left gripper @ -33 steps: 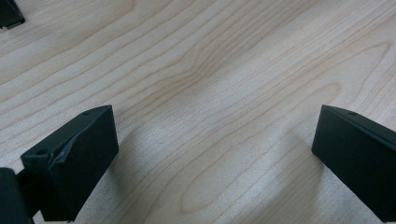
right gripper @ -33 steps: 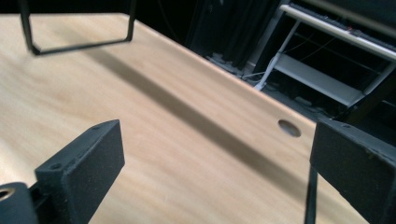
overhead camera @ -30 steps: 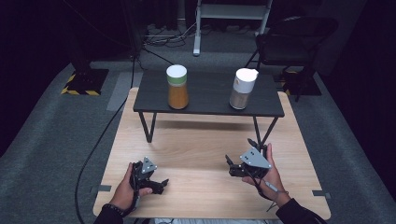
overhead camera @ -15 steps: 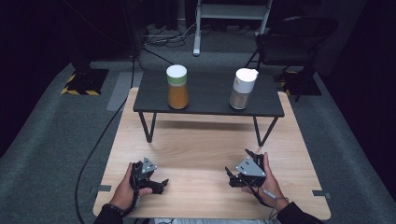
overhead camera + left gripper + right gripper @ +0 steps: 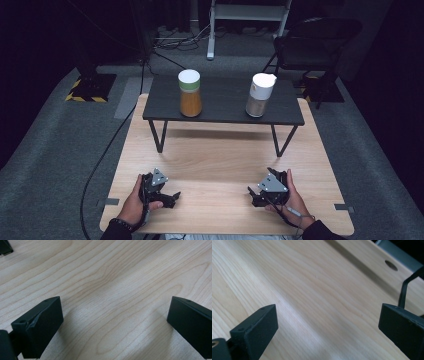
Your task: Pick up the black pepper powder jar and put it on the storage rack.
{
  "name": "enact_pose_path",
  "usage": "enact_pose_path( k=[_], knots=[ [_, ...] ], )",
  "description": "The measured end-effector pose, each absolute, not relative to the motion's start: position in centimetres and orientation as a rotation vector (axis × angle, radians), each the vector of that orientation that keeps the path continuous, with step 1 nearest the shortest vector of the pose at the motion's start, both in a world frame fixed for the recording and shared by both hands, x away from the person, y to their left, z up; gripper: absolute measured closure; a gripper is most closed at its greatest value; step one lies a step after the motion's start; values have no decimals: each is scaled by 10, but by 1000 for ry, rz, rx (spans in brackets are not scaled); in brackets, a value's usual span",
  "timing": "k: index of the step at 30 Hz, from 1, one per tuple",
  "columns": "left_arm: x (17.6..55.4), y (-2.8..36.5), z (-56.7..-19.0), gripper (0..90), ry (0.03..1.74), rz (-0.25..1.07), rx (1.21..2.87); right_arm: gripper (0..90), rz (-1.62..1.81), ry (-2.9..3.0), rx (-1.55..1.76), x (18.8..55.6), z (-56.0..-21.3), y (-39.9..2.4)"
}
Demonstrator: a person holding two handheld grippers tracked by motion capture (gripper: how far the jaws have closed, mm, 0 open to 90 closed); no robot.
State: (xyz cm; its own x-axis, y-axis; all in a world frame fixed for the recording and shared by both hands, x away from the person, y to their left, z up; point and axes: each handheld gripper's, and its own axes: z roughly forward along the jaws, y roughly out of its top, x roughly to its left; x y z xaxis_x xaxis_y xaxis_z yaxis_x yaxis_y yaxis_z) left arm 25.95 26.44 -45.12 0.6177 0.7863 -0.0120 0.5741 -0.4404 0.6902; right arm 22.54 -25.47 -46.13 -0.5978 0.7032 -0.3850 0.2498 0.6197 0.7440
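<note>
**Both grippers low and empty, two jars waiting on the shelf**

While nothing is yet in hand, the wooden table (image 5: 225, 165) carries the whole scene: a broad pale board with a low black shelf (image 5: 222, 107) standing across its far half on thin legs. On that shelf, well apart from each other, stand the two things nearest the work: an orange jar (image 5: 190, 94) with a white lid toward the left, and a pale jar (image 5: 260, 95) with a white cap toward the right, both upright.

Near the table's front edge, the left gripper (image 5: 167, 198) and the right gripper (image 5: 257, 196) rest low on the wood, each in a hand, pointing inward toward each other. In the left gripper view the jaws stand wide apart over bare grain with nothing between them; the right gripper view shows the same, jaws spread and empty, with a thin black shelf leg (image 5: 405, 290) farther off.

To judge by the layout, the reach toward a jar has not begun. It would go best if each gripper rose above shelf height before moving forward, came in level at mid-body below the lid, and closed squarely. The jars are tall and narrow, so a glancing touch could tip one.
</note>
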Motion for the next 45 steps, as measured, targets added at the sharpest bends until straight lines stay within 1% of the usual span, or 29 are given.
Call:
enact_pose_path(
  k=[17, 24, 39, 45],
  knots=[
    [260, 264, -451, 4, 1064, 411, 2174, 23, 892, 2224, 927, 236, -460, -283],
    [260, 264, -451, 4, 1064, 410, 2174, 5, 921, 2261, 1018, 246, -455, -295],
    [260, 264, -451, 5, 1060, 410, 2177, 5, 973, 2336, 1154, 268, -450, -321],
    [261, 264, -451, 4, 1057, 408, 2180, 5, 977, 2346, 1142, 269, -450, -326]
  ],
)
